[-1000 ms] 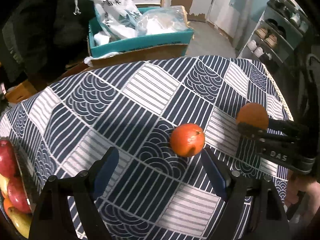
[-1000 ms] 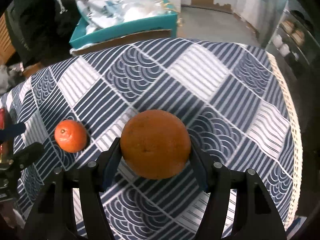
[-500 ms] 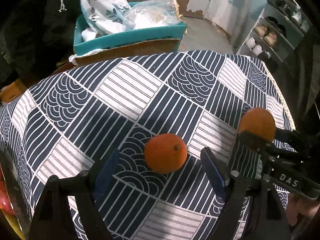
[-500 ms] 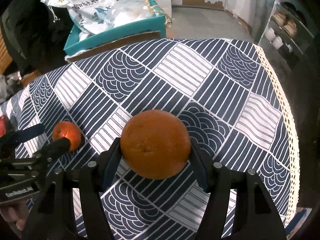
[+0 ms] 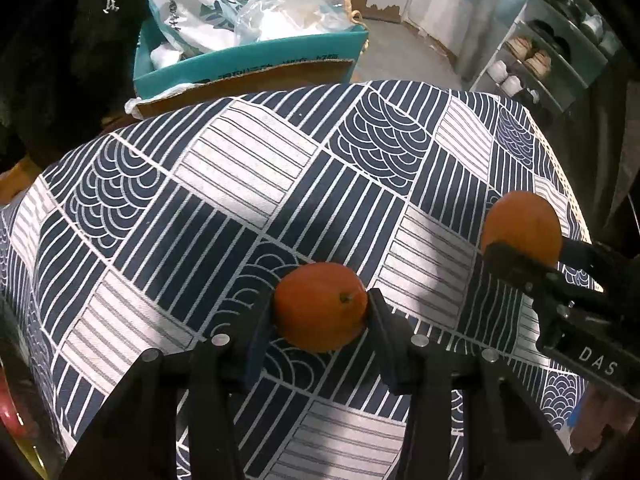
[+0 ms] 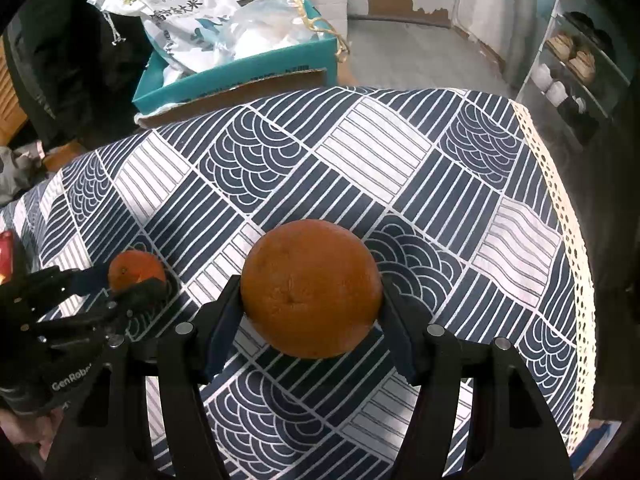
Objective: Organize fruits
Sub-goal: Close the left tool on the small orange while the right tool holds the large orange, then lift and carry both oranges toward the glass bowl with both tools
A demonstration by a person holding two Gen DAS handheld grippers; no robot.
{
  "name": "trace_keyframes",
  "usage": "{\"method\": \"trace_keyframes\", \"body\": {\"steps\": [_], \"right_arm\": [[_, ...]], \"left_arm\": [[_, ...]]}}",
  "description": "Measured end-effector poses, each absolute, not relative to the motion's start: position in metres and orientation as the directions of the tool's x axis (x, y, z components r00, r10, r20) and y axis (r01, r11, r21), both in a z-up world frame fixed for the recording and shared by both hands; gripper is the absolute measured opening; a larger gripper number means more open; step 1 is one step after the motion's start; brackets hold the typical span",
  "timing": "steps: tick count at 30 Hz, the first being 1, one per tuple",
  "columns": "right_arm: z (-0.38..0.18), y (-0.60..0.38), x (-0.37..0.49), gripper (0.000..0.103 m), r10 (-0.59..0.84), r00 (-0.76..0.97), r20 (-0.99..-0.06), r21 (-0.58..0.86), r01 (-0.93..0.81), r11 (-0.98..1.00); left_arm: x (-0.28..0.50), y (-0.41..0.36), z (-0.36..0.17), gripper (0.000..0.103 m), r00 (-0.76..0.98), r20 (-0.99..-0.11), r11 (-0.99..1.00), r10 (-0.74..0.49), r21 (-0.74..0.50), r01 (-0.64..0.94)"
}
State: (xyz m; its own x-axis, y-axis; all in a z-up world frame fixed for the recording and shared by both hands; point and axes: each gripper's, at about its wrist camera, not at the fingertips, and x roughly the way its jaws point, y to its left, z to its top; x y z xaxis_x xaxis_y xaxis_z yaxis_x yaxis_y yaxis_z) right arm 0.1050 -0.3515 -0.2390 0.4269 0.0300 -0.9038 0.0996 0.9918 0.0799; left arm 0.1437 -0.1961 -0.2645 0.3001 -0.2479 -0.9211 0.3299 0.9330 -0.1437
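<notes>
My left gripper (image 5: 320, 312) is shut on a small orange tangerine (image 5: 320, 306) that rests on the patterned blue-and-white tablecloth (image 5: 240, 184). My right gripper (image 6: 312, 308) is shut on a large orange (image 6: 311, 288) and holds it above the cloth. In the left wrist view the large orange (image 5: 520, 226) and the right gripper (image 5: 528, 256) show at the right. In the right wrist view the tangerine (image 6: 136, 270) sits between the left gripper's fingers (image 6: 140, 284) at the left.
A teal cardboard box (image 6: 240, 68) with white plastic bags stands beyond the table's far edge. A shelf with shoes (image 6: 572, 64) is at the far right. The cloth's lace edge (image 6: 568, 208) marks the table's right side. Red fruit (image 5: 12, 420) shows at the lower left.
My left gripper has moved right over the tangerine and closed on it. My right gripper has kept hold of the large orange, shifting only a little.
</notes>
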Motion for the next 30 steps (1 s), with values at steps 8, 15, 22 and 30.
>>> {"method": "trace_keyframes", "body": {"steps": [8, 15, 22, 30], "right_arm": [[-0.223, -0.336, 0.104, 0.065, 0.029, 0.456, -0.889, 0.065, 0.064, 0.996], [-0.204, -0.323, 0.099, 0.065, 0.028, 0.490, -0.871, 0.051, 0.033, 0.998], [-0.179, -0.308, 0.092, 0.065, 0.025, 0.529, -0.848, 0.025, -0.006, 1.000], [-0.152, -0.288, 0.084, 0.065, 0.039, 0.570, -0.821, 0.008, -0.057, 0.998]], "left_arm": [[0.138, -0.177, -0.243, 0.046, 0.343, -0.906, 0.939, -0.247, -0.136, 0.317], [0.134, -0.154, -0.222, 0.046, 0.380, -0.892, 0.948, -0.244, -0.138, 0.286], [0.125, -0.135, -0.198, 0.046, 0.422, -0.875, 0.956, -0.236, -0.131, 0.263], [0.113, -0.117, -0.160, 0.046, 0.488, -0.839, 0.959, -0.242, -0.131, 0.249]]}}
